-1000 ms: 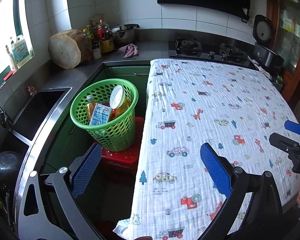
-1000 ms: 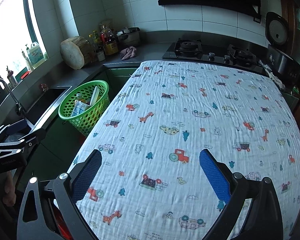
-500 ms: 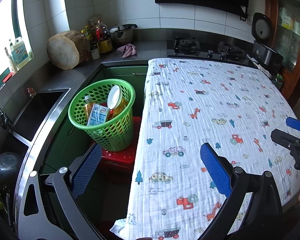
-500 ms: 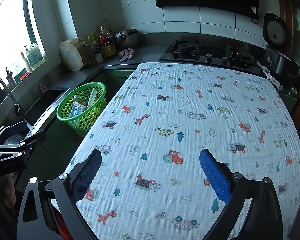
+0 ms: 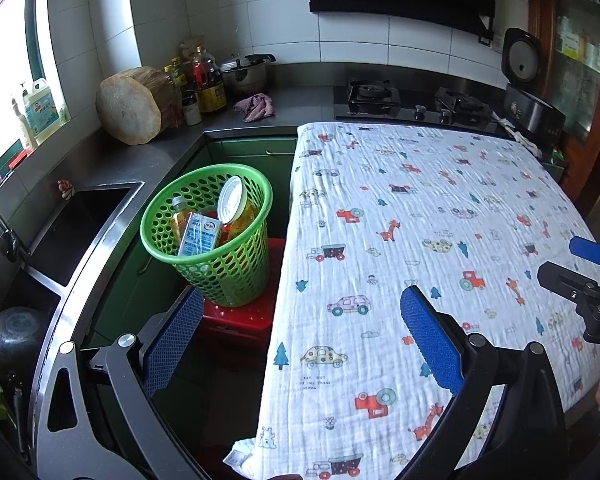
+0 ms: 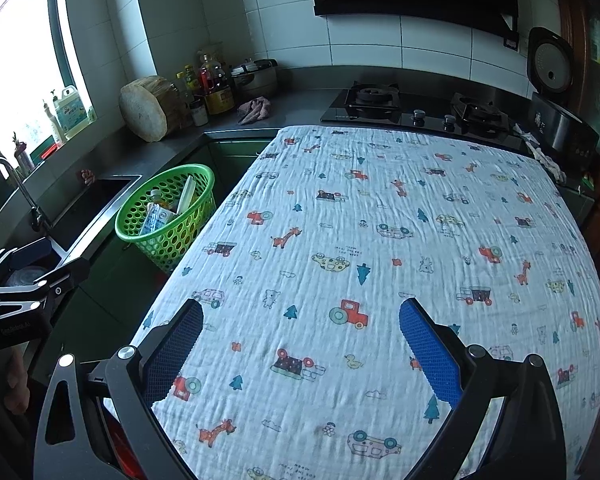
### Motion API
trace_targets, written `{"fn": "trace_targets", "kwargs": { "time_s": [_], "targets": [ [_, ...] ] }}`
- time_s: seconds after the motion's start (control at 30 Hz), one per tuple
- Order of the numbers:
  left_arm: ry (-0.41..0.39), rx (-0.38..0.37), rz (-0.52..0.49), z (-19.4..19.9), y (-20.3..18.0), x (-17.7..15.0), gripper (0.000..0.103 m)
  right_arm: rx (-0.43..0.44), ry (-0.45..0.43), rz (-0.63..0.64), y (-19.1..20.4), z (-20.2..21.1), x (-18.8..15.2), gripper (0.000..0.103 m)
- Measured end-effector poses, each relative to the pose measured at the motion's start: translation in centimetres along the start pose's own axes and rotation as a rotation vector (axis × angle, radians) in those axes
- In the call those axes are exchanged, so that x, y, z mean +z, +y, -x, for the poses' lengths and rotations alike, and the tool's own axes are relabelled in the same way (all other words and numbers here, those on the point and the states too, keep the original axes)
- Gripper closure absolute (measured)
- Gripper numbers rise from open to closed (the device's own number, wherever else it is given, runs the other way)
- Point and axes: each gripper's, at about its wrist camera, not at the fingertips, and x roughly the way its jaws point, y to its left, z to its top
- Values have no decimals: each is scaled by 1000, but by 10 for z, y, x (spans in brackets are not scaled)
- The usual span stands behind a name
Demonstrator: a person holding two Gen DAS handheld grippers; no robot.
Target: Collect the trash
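Perforated green plastic basket [image 5: 236,280], crinkled cloth [image 5: 420,208]

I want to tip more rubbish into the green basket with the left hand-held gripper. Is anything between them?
Nothing visible. The left hand-held gripper is open and empty, and only open air lies between it and the basket; the cloth-covered table sits to its right.

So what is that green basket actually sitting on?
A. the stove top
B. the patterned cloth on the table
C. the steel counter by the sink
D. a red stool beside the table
D: the green basket stands on a red stool next to the cloth-covered table, below counter height, with a carton and bottles already inside it.
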Motion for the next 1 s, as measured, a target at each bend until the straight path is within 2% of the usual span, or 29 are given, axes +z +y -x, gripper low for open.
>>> {"fn": "trace_targets", "kwargs": {
  "time_s": [1.0],
  "targets": [
    [-9, 7, 10, 8, 5, -2, 5, 2, 4, 4, 10, 0, -4, 8]
  ]
}}
